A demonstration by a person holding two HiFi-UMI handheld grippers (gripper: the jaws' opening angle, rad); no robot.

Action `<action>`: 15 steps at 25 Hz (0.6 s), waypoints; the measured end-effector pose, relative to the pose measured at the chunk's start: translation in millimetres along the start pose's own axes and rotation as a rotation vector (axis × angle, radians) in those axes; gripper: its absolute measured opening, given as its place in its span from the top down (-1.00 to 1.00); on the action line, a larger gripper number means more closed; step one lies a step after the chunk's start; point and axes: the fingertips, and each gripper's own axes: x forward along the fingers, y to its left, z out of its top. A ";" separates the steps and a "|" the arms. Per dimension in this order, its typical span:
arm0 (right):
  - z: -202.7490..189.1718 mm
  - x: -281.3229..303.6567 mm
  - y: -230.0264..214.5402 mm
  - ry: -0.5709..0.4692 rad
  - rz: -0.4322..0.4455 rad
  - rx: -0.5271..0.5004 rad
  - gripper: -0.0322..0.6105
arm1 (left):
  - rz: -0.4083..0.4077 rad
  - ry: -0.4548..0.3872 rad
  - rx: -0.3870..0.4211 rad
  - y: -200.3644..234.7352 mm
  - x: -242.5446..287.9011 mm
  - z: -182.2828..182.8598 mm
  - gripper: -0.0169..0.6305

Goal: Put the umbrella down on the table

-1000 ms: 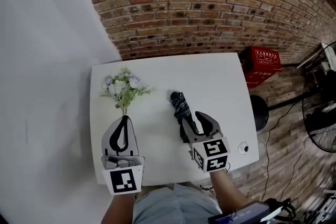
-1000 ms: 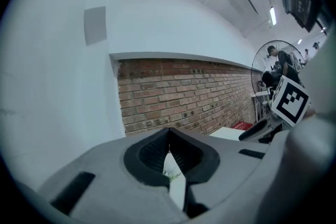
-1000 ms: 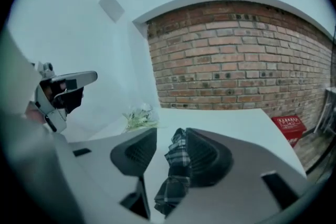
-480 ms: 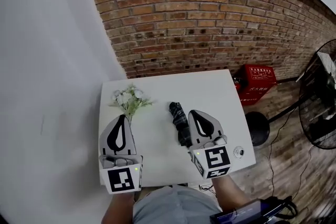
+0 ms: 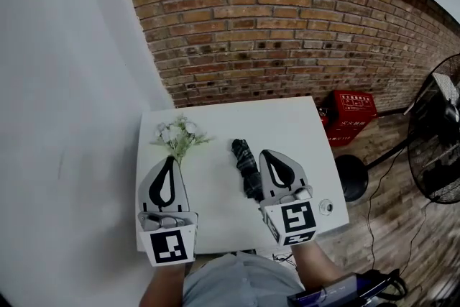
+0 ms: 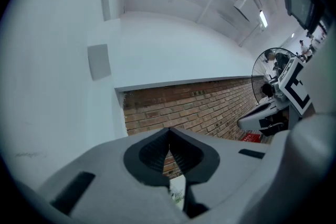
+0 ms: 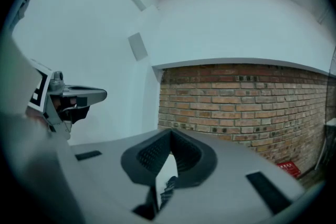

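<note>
The folded dark umbrella (image 5: 245, 163) lies on the white table (image 5: 302, 140), free of both grippers. My right gripper (image 5: 270, 154) is shut and empty, held above the table just right of the umbrella's near end. In the right gripper view its jaws (image 7: 170, 134) meet, and a bit of the umbrella (image 7: 168, 187) shows below them. My left gripper (image 5: 168, 159) is also shut and empty, raised over the table's left part near the flower stems. The left gripper view shows its closed jaws (image 6: 169, 131) pointing at the brick wall.
A bunch of white flowers (image 5: 177, 136) lies at the table's left. A small round object (image 5: 325, 207) sits at the near right corner. A red crate (image 5: 351, 110), a black round base (image 5: 351, 172) and a standing fan (image 5: 435, 147) are on the floor to the right.
The right gripper, open around the umbrella's near end a second ago, has shut and lifted away. Both grippers rose; the umbrella stays lying on the table.
</note>
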 end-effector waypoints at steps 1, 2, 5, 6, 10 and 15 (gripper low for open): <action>-0.2 -0.4 -0.5 0.000 -0.002 0.005 0.89 | -0.001 0.002 -0.001 -0.8 -0.3 -0.6 0.92; -1.0 -1.0 -1.4 0.001 -0.004 0.007 0.89 | 0.000 0.005 -0.003 -1.4 -0.7 -1.6 0.92; -3.3 -1.9 -3.2 0.003 -0.009 0.005 0.89 | 0.005 0.011 -0.009 -1.3 -1.6 -3.5 0.92; -2.9 -1.6 -3.2 0.002 -0.008 0.005 0.89 | 0.006 0.011 -0.008 -0.8 -1.3 -3.5 0.92; -3.4 0.5 -3.3 0.004 -0.008 0.010 0.89 | 0.004 0.007 -0.009 -0.2 1.5 -3.6 0.92; -6.6 0.9 -5.5 0.009 -0.010 0.010 0.89 | -0.001 0.015 -0.009 -3.2 3.1 -6.4 0.92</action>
